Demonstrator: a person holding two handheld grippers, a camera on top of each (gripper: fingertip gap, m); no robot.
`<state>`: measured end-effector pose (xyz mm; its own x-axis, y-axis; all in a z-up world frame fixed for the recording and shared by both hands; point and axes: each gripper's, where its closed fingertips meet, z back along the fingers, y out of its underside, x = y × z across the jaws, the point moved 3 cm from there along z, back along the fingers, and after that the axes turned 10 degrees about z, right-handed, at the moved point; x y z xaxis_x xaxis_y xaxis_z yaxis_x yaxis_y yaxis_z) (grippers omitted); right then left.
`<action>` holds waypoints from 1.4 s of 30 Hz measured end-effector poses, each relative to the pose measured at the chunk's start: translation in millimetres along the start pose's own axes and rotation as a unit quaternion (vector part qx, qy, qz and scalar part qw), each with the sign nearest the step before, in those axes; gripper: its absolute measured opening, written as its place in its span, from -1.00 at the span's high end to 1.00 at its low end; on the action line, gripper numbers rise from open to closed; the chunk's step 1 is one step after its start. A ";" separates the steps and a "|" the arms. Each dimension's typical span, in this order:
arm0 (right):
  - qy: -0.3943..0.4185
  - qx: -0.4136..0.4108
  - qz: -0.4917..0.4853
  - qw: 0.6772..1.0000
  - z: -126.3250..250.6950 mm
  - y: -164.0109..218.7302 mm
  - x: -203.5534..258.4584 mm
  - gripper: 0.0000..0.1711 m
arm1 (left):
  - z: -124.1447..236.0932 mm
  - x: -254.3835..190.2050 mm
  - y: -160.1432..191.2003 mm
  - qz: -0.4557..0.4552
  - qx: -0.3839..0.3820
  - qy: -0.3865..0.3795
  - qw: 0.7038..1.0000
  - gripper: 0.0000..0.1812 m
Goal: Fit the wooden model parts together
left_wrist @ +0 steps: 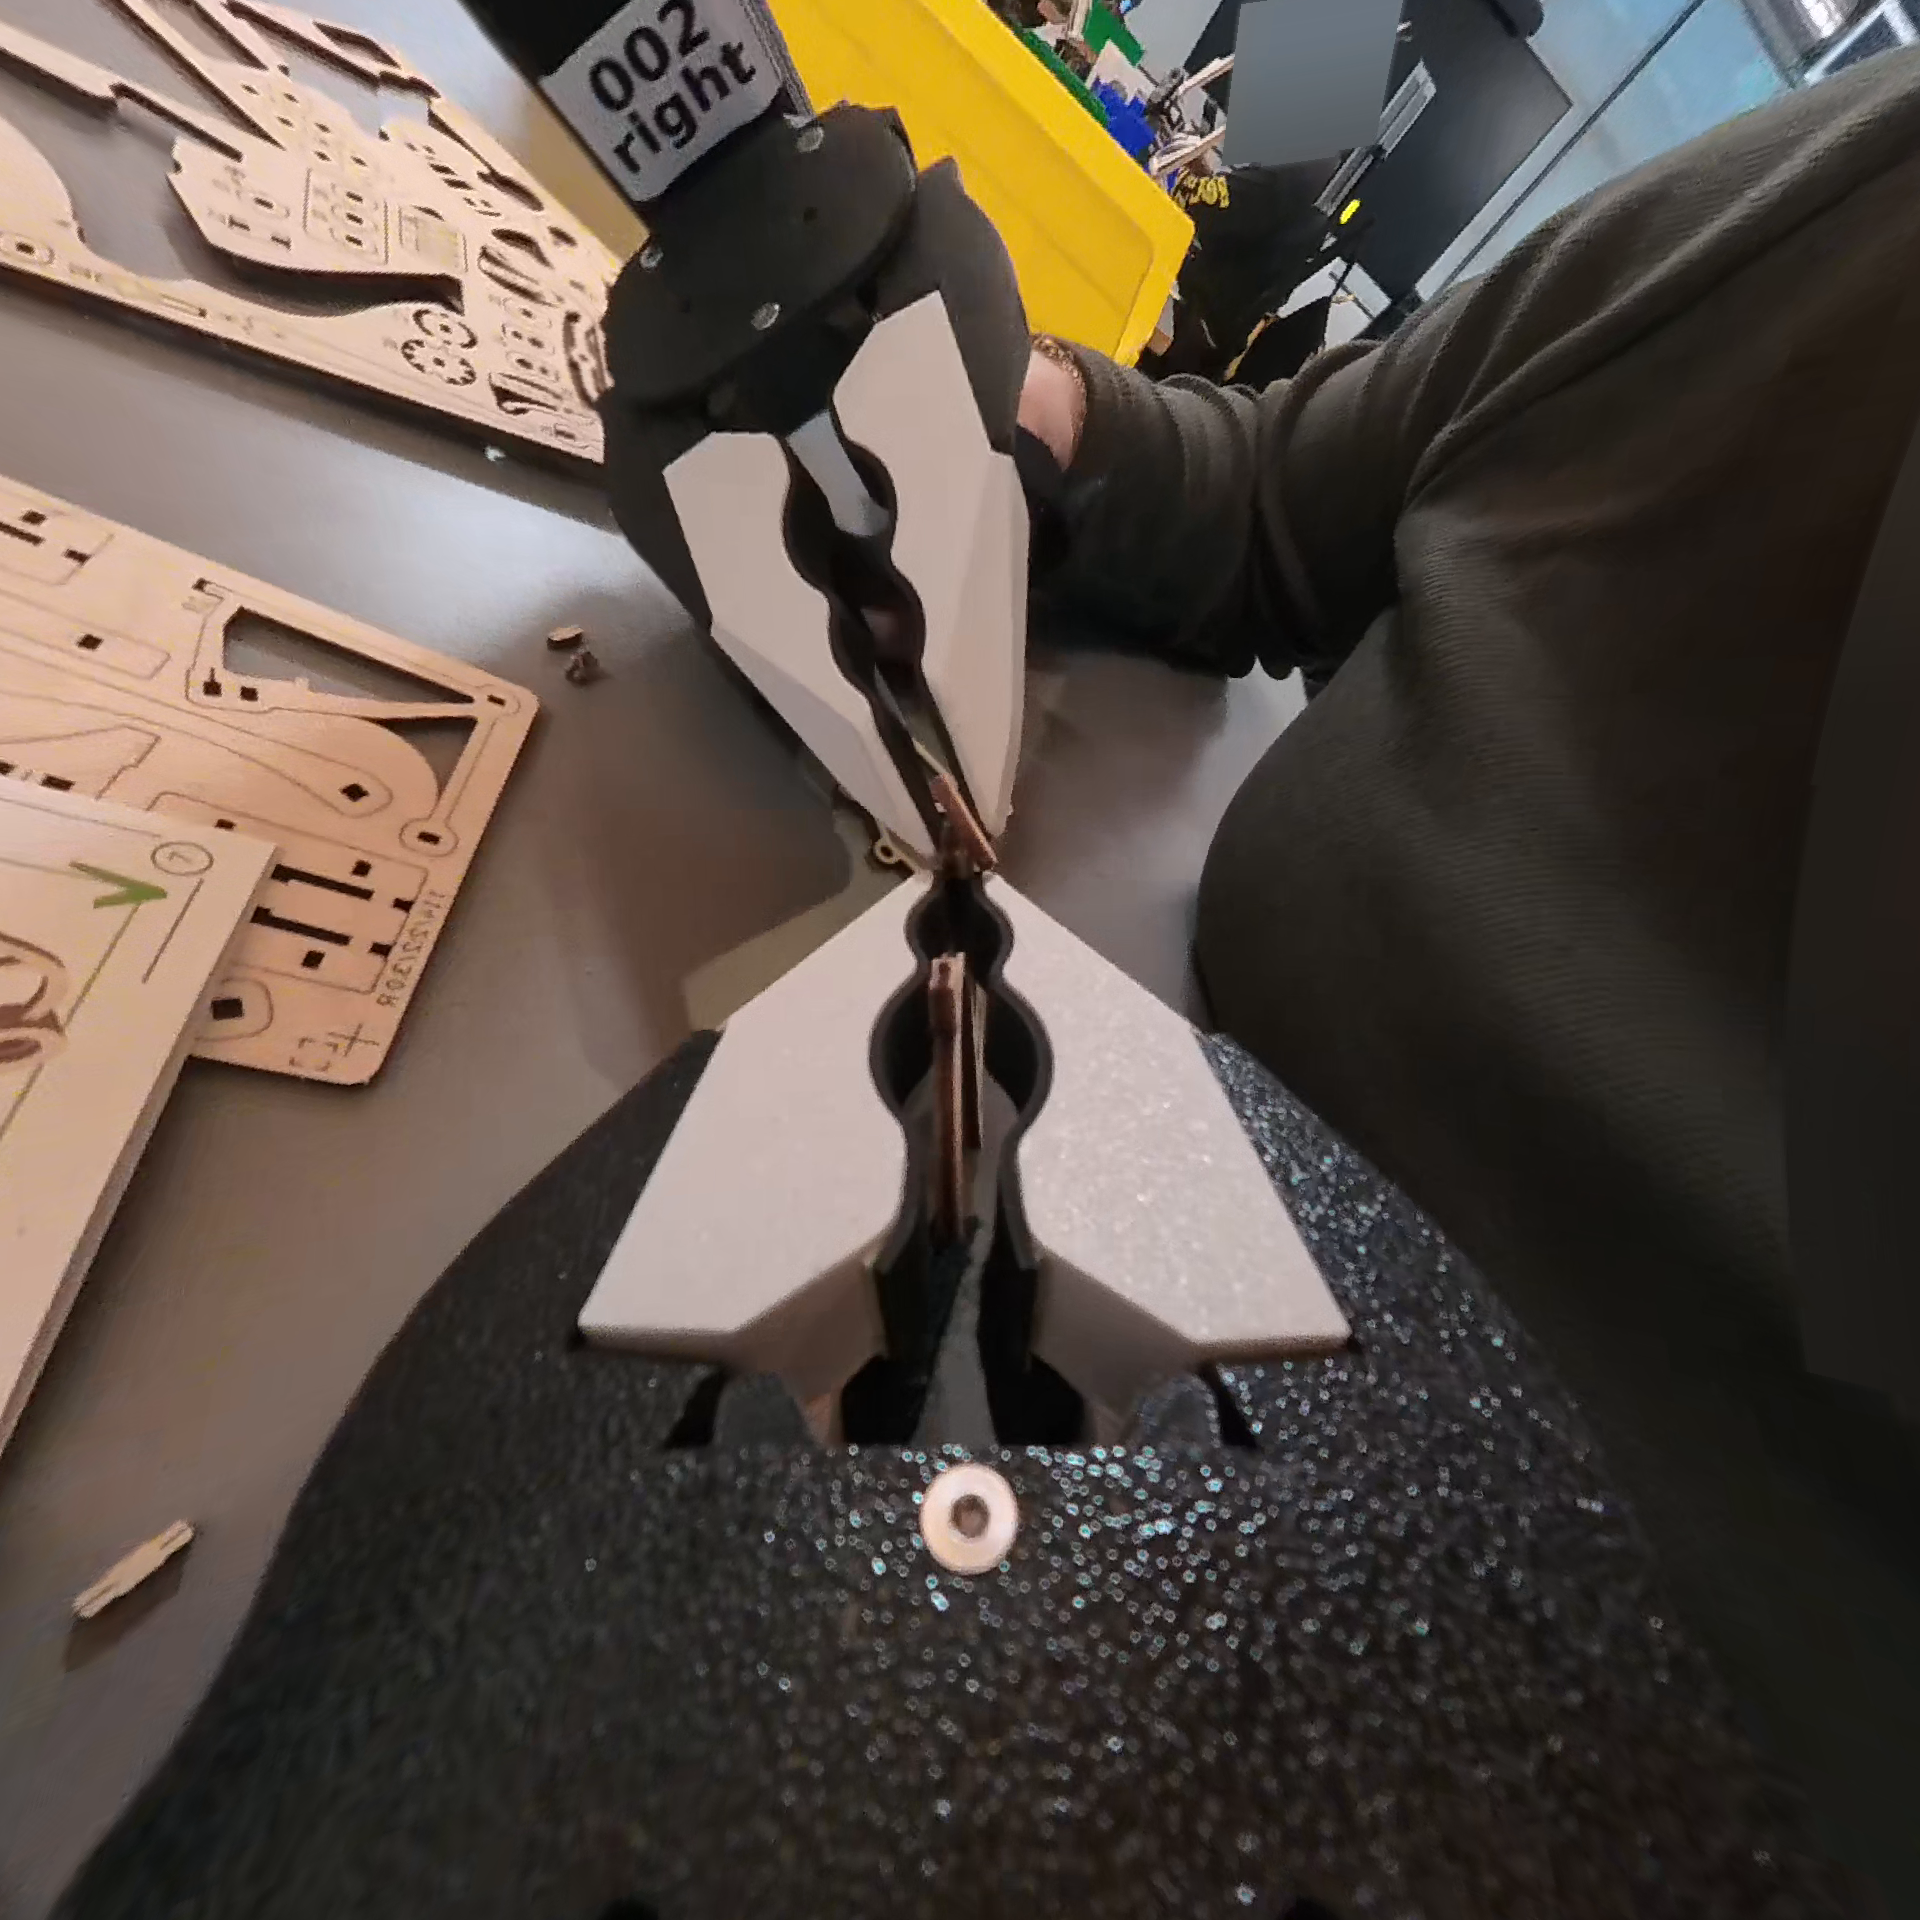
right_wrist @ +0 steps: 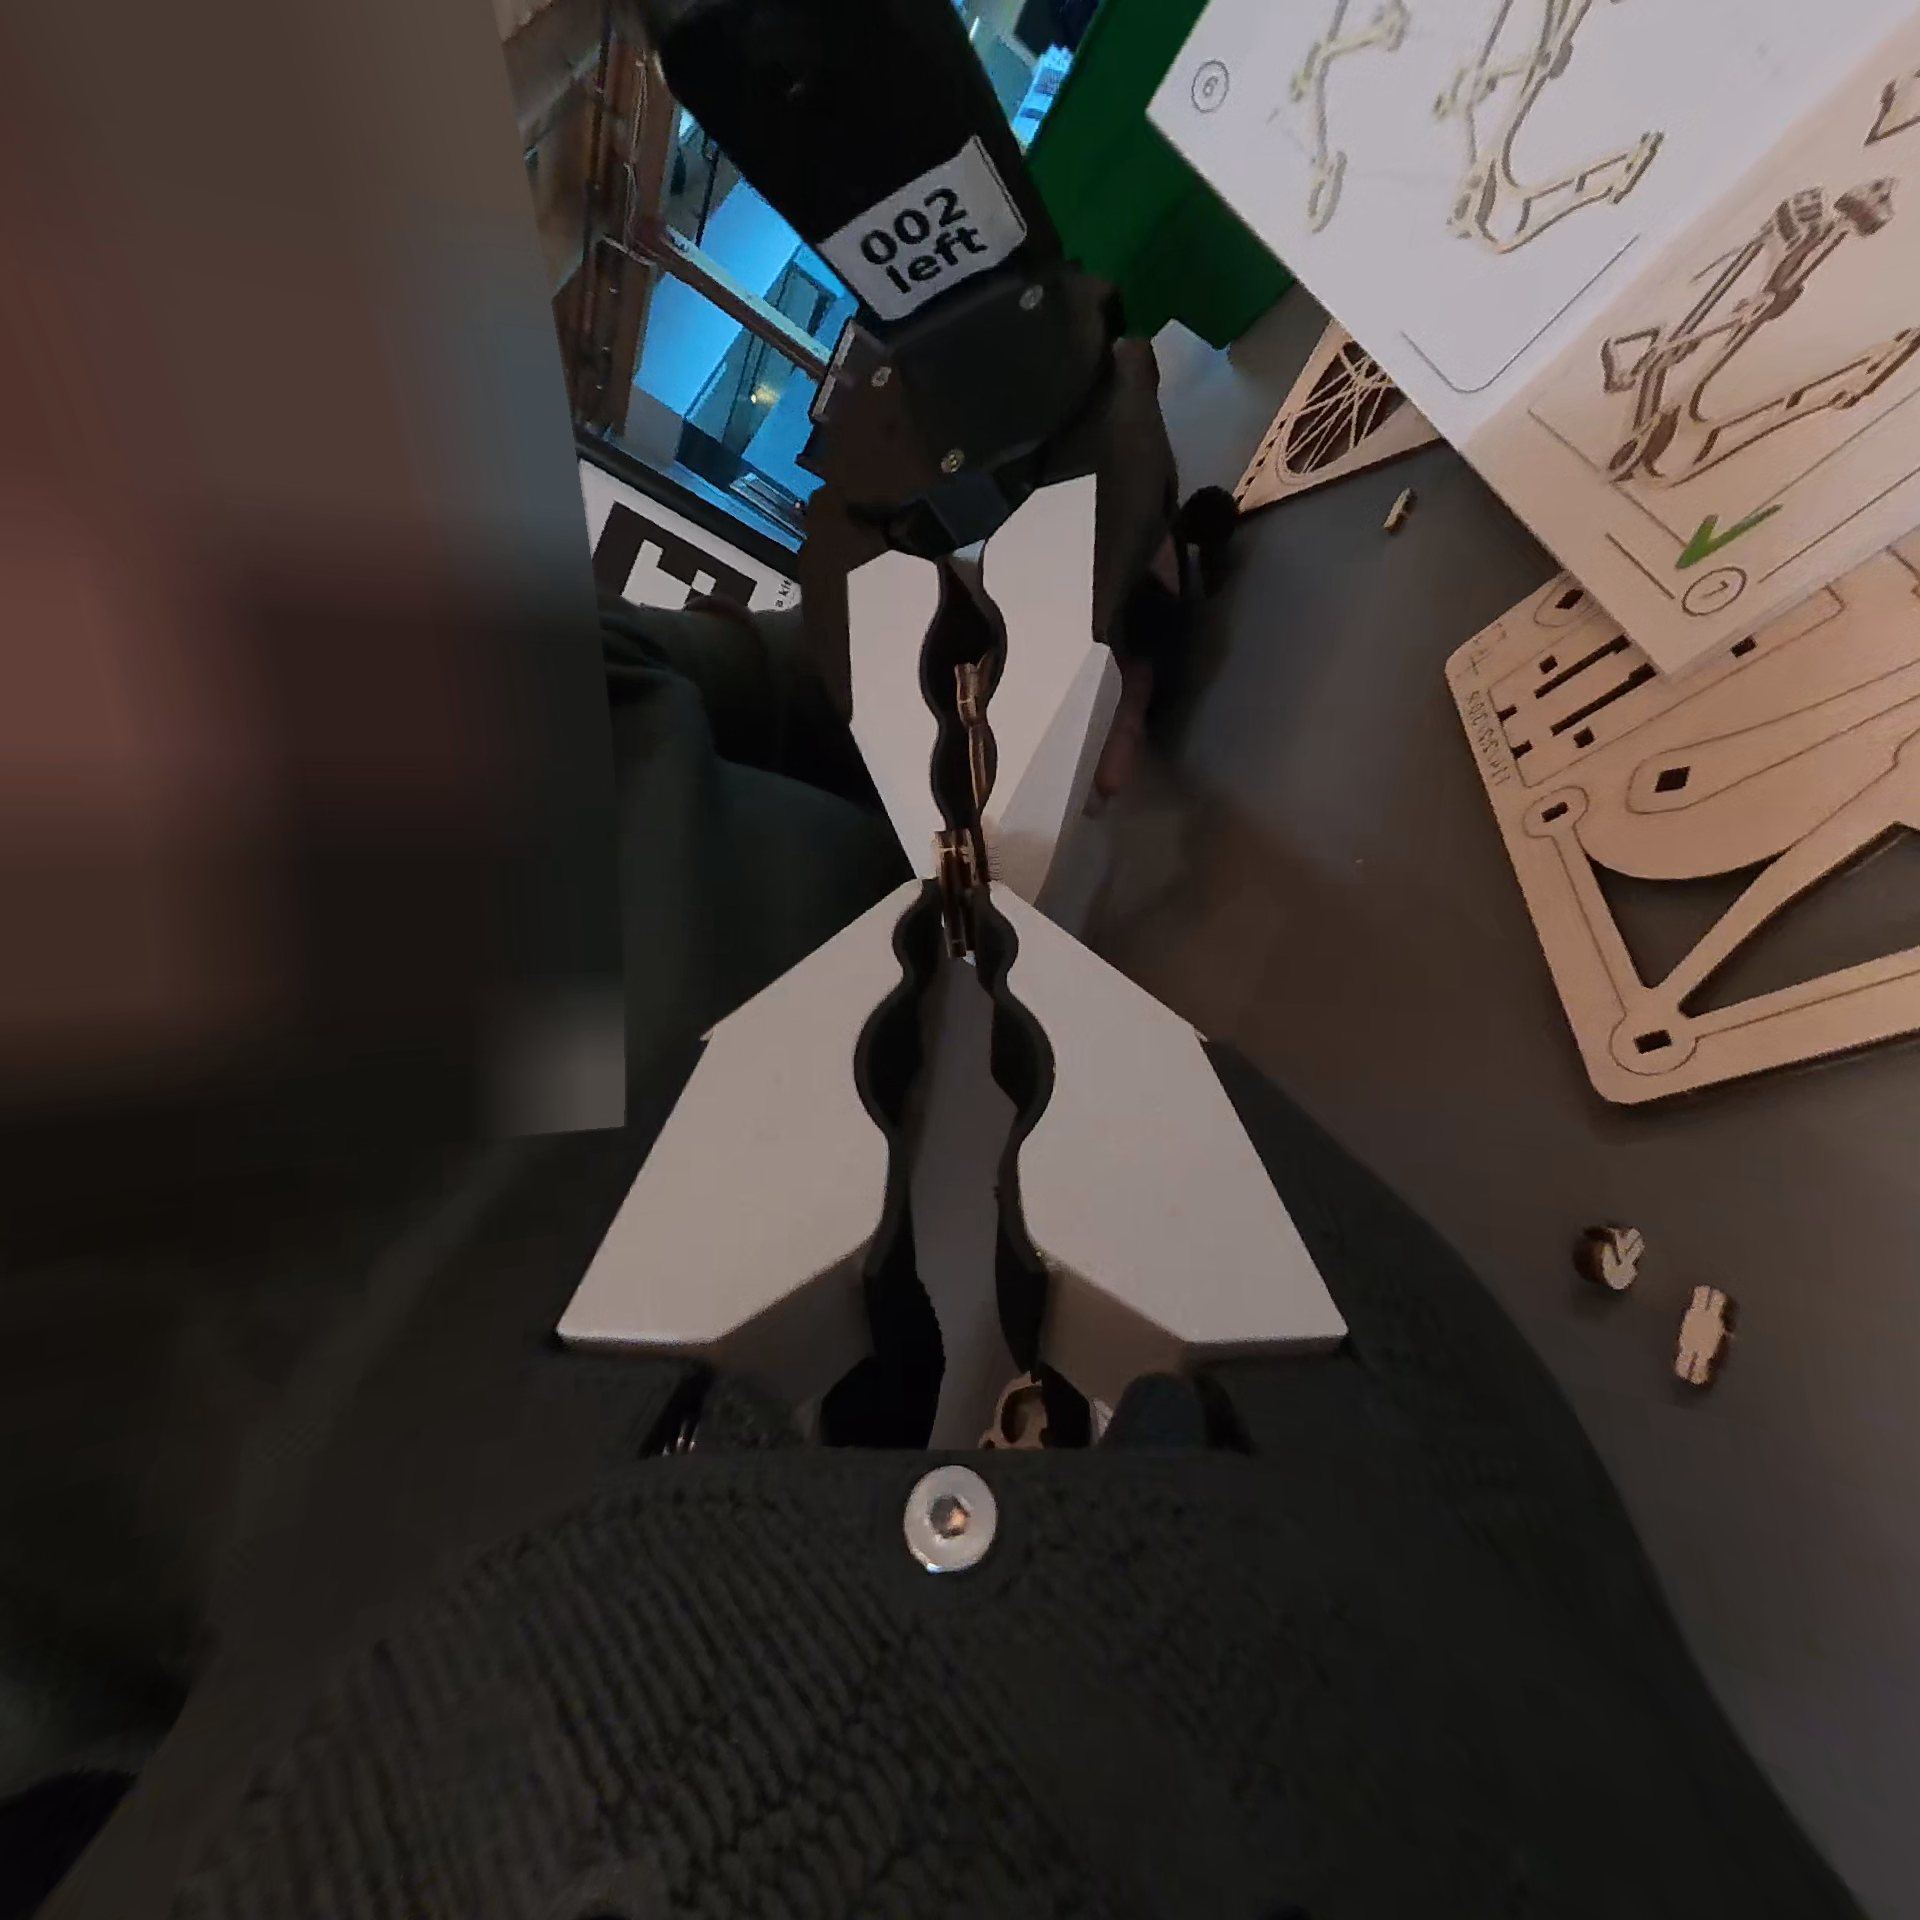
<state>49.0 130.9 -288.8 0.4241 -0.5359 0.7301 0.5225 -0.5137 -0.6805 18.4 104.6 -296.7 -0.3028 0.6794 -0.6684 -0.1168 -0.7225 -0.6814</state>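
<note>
My left gripper [left_wrist: 958, 883] is shut on a thin flat wooden part [left_wrist: 948, 1081], seen edge-on between its white fingers. My right gripper [left_wrist: 961, 847] comes down from above, tip to tip with it, shut on a small wooden part [left_wrist: 958, 816]. In the right wrist view my right gripper [right_wrist: 961, 896] pinches its small part [right_wrist: 961, 914] at the fingertips. The left gripper [right_wrist: 961, 831] faces it, with its flat part [right_wrist: 971, 717] between its fingers. The two parts touch where the tips meet, above the grey table.
Laser-cut wooden sheets [left_wrist: 312, 727] [right_wrist: 1714, 883] and an instruction sheet [right_wrist: 1558, 260] lie on the table. Small loose pieces [right_wrist: 1610, 1257] [right_wrist: 1704, 1335] and a wood sliver [left_wrist: 135, 1569] lie nearby. A yellow bin [left_wrist: 987, 135] stands behind. A person's dark sleeve [left_wrist: 1558, 623] fills the right.
</note>
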 end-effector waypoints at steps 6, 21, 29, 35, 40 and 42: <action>-0.006 -0.008 -0.001 1.000 1.5 -1.3 1.5 0.95 | -0.2 -1.3 -1.7 0.001 -0.003 0.011 1.000 1.00; 0.011 -0.041 0.056 0.998 5.6 -10.4 4.9 0.97 | 4.6 -2.6 -9.5 -0.012 -0.039 0.013 0.999 1.00; 0.048 -0.045 0.119 0.991 6.6 -15.0 6.6 0.98 | 6.1 -2.5 -11.6 -0.028 -0.050 0.001 0.998 1.00; 0.041 -0.057 0.108 0.992 7.4 -16.2 6.9 0.98 | 6.6 -2.3 -13.0 -0.067 -0.057 -0.027 0.996 1.00; 0.037 -0.064 0.105 0.992 7.5 -17.5 7.9 0.99 | 6.9 -3.2 -14.1 -0.140 -0.063 -0.069 0.986 1.00; 0.033 -0.066 0.102 0.992 7.5 -17.8 8.7 0.99 | 7.1 -3.8 -14.7 -0.160 -0.067 -0.079 0.982 1.00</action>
<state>49.0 140.4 -269.9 0.4587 -0.6789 0.5733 0.3266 -0.4711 -0.8194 14.6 111.8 -282.0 -0.4147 0.8326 -0.3671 -0.1081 -0.4456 -0.8887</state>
